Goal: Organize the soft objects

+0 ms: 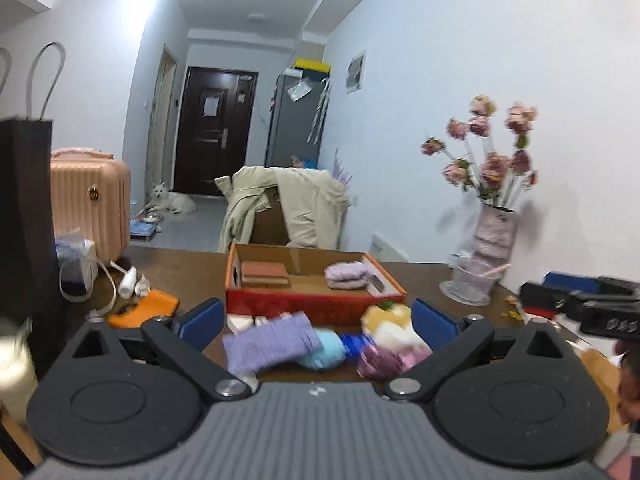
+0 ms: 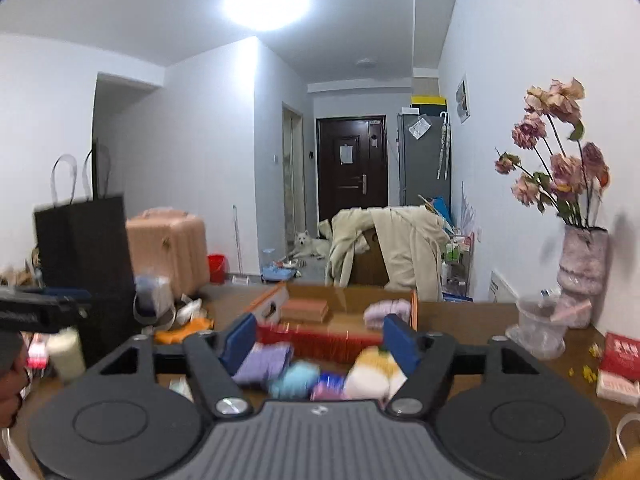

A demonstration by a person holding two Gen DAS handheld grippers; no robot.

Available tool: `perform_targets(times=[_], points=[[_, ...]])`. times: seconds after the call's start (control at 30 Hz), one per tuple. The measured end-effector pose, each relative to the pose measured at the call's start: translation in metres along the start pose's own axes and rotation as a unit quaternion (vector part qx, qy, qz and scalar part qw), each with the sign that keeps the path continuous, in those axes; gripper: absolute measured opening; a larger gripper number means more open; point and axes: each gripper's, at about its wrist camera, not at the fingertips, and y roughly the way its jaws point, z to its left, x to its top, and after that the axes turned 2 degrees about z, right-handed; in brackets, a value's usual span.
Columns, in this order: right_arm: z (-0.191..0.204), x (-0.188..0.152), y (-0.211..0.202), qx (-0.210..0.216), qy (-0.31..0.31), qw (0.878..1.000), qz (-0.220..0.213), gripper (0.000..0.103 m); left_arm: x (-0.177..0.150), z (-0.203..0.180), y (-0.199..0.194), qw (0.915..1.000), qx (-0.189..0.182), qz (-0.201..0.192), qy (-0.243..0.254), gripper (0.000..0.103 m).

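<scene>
A heap of soft things lies on the brown table in front of an open red cardboard box (image 1: 312,304) (image 2: 320,340). The heap holds a lilac knitted cloth (image 1: 272,342) (image 2: 266,362), a light blue ball (image 1: 326,348) (image 2: 294,380), a purple bundle (image 1: 380,360) and a yellow-and-white plush (image 1: 390,320) (image 2: 372,372). Inside the box rest a folded lilac item (image 1: 346,275) (image 2: 386,312) and a reddish-brown book (image 1: 266,274) (image 2: 306,310). My left gripper (image 1: 318,322) is open, its blue pads wide apart above the heap, touching nothing. My right gripper (image 2: 320,344) is open too, with nothing gripped.
A vase of dried pink flowers (image 1: 496,224) (image 2: 580,272) and a clear plastic cup (image 1: 474,282) (image 2: 538,330) stand at the right. A black paper bag (image 1: 26,220) (image 2: 86,260), a pink suitcase (image 1: 90,200) and an orange item (image 1: 144,308) are left. The other gripper shows at each view's edge.
</scene>
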Motion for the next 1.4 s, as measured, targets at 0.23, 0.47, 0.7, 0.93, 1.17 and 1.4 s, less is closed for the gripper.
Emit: perform_targets(times=[0.23, 0.47, 0.7, 0.93, 1.17, 1.4], points=[[0.029, -0.082, -0.035, 0.025, 0.016, 0.997, 0.066, 0.075, -0.085, 0.005, -0.043, 0.9986, 0.033, 0.039, 0.011, 0.103], [0.024, -0.101, -0.024, 0.019, 0.042, 0.995, 0.089, 0.075, -0.089, 0.011, -0.017, 0.9974, 0.041, 0.059, 0.007, 0.103], [-0.004, -0.11, 0.018, -0.004, 0.068, 0.99, 0.124, 0.074, -0.089, 0.005, 0.04, 0.9949, 0.023, 0.098, 0.002, 0.103], [-0.041, -0.097, 0.072, -0.02, 0.096, 0.988, 0.119, 0.069, -0.064, -0.014, 0.12, 0.9936, -0.027, 0.11, 0.001, 0.092], [-0.075, -0.074, 0.146, -0.041, 0.12, 0.987, 0.101, 0.047, -0.041, -0.043, 0.226, 0.9894, -0.073, 0.126, -0.001, 0.058], [-0.094, -0.098, 0.195, -0.03, 0.158, 0.976, 0.147, 0.037, -0.072, -0.036, 0.265, 0.9742, -0.116, 0.193, -0.018, 0.024]])
